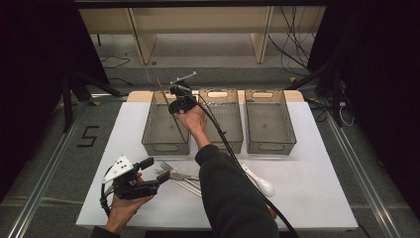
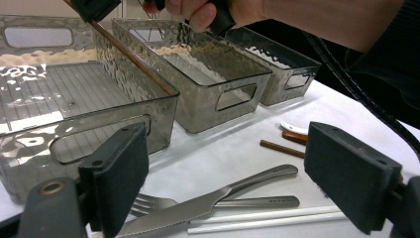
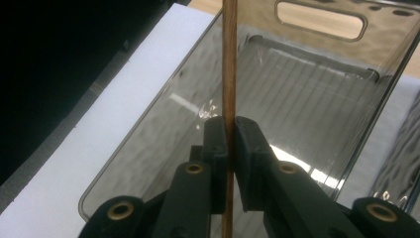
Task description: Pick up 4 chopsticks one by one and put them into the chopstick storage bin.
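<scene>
right gripper [image 3: 231, 141] fingers clamp a brown chopstick [image 3: 229, 64] mid-shaft, over the left bin [image 3: 346, 148]. likely light, stiff, smooth; may pivot in the grip. left gripper [image 2: 233, 173] fingers open, near, above knife [image 2: 208, 201] on surface [image 2: 237, 144].

The chopstick [image 3: 229, 59] at twelve o'clock is reddish-brown wood. The three bins [image 1: 166, 124] are smoky grey, see-through, with rippled walls and ribbed floors. Both grippers [image 1: 174, 108] are black with brass-coloured rivets. The table [image 1: 317, 193] is white; the knife [image 2: 198, 208] and fork [image 2: 247, 202] are silver, the spoon [image 1: 260, 182] white, the sleeve [image 1: 233, 198] black.
</scene>
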### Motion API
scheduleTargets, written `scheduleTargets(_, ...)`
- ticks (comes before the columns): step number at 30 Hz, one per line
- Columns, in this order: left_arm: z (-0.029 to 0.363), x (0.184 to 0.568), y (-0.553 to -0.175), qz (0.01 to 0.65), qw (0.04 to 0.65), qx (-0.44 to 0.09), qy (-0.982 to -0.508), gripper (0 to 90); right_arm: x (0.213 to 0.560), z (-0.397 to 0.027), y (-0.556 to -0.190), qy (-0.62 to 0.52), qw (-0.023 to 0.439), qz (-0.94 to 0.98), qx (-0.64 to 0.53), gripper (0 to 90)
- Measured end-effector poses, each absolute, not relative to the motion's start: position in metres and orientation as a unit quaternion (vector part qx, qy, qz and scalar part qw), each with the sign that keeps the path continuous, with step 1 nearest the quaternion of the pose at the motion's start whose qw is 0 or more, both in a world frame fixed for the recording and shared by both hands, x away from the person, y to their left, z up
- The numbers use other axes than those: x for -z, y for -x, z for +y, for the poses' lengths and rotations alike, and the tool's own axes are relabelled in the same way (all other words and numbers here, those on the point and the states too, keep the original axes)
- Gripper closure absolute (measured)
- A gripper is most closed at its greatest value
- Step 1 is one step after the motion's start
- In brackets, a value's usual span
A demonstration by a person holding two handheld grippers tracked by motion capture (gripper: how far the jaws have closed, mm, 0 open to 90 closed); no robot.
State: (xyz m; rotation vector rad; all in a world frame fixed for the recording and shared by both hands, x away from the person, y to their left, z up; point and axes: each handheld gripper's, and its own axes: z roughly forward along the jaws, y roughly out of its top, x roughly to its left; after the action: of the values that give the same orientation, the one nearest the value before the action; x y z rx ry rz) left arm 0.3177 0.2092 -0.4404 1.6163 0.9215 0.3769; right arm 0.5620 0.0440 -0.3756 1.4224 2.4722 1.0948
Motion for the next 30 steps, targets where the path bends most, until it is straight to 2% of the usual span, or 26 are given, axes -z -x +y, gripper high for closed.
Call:
scheduleTargets(2,0.209,0.44,-0.318,0.394,0.582,-0.162,-0.692,17.0,0.378,0.045,-0.562,-0.465,0.046,0.81,-0.353,83.1)
scheduleTargets(3,0.209,0.44,-0.318,0.394,0.583,-0.161,-0.692,17.0,0.378,0.045,-0.562,-0.468,0.046,0.81,-0.352,77.8)
scheduleTargets(4,0.209,0.44,-0.318,0.394,0.583,-0.161,-0.692,17.0,0.378,0.045,-0.562,-0.468,0.046,0.81,-0.352,77.8)
scheduleTargets(5,0.21,0.44,-0.318,0.394,0.582,-0.161,-0.692,17.0,0.379,0.045,-0.562,-0.47,0.043,0.81,-0.347,71.7)
scheduleTargets(8,0.21,0.44,-0.318,0.394,0.583,-0.162,-0.692,17.0,0.378,0.044,-0.562,-0.469,0.042,0.811,-0.347,67.7)
scheduleTargets(9,0.21,0.44,-0.318,0.395,0.582,-0.162,-0.692,17.0,0.376,0.041,-0.562,-0.471,0.039,0.808,-0.351,62.0)
scheduleTargets(12,0.21,0.44,-0.318,0.395,0.582,-0.162,-0.692,17.0,0.374,0.039,-0.561,-0.468,0.037,0.809,-0.352,60.1)
scheduleTargets(21,0.21,0.441,-0.318,0.395,0.582,-0.161,-0.693,17.0,0.361,0.019,-0.55,-0.452,0.038,0.811,-0.369,45.6)
scheduleTargets(30,0.21,0.441,-0.318,0.395,0.577,-0.163,-0.696,17.0,0.348,-0.003,-0.529,-0.433,0.042,0.814,-0.385,37.4)
